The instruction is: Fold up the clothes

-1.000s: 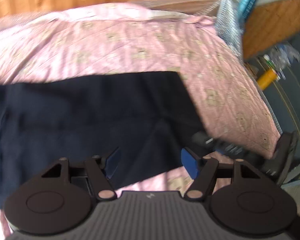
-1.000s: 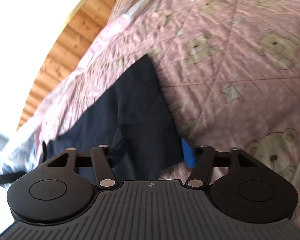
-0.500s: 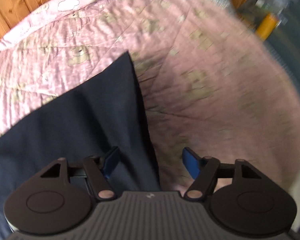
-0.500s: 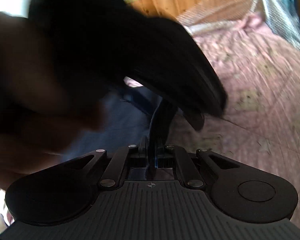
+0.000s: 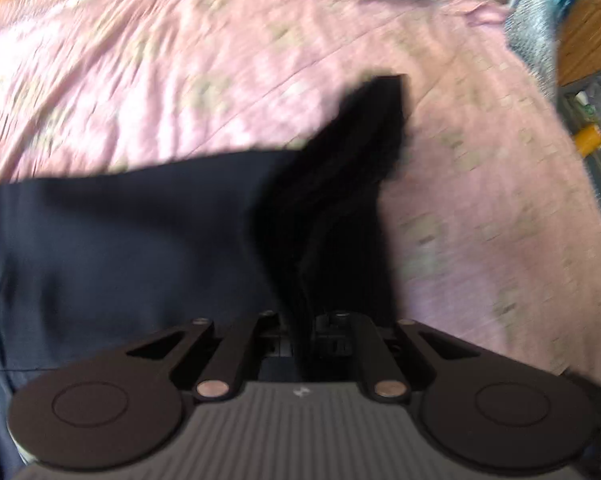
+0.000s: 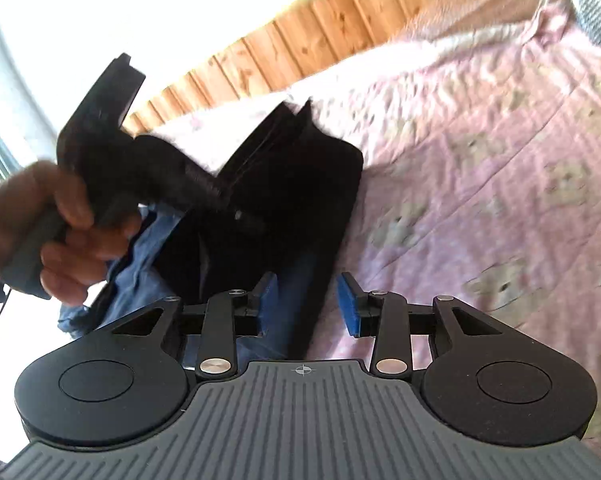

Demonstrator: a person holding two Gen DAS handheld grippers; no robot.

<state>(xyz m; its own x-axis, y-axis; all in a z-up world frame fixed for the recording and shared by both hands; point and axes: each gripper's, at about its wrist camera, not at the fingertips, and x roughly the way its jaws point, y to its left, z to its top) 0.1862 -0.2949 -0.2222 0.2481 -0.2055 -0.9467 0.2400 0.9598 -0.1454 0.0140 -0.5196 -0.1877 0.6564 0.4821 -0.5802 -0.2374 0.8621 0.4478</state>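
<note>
Two tools work over a dark navy garment (image 5: 112, 248) spread on a bed with a pink bear-print quilt (image 5: 220, 64). Left tool (image 5: 305, 328) has its fingers pressed together on a raised fold of that garment, which stands up ahead of it in a dark peak. Right tool (image 6: 307, 300) stands with its blue pads (image 6: 348, 304) parted and holds nothing, the garment's edge lying between and ahead of them. To its left, a hand (image 6: 60, 232) grips the left tool's handle. Wooden panelling (image 6: 300, 36) runs beyond the bed.

left tongs' (image 5: 302, 320) tips hidden in garment (image 5: 332, 208)
</note>
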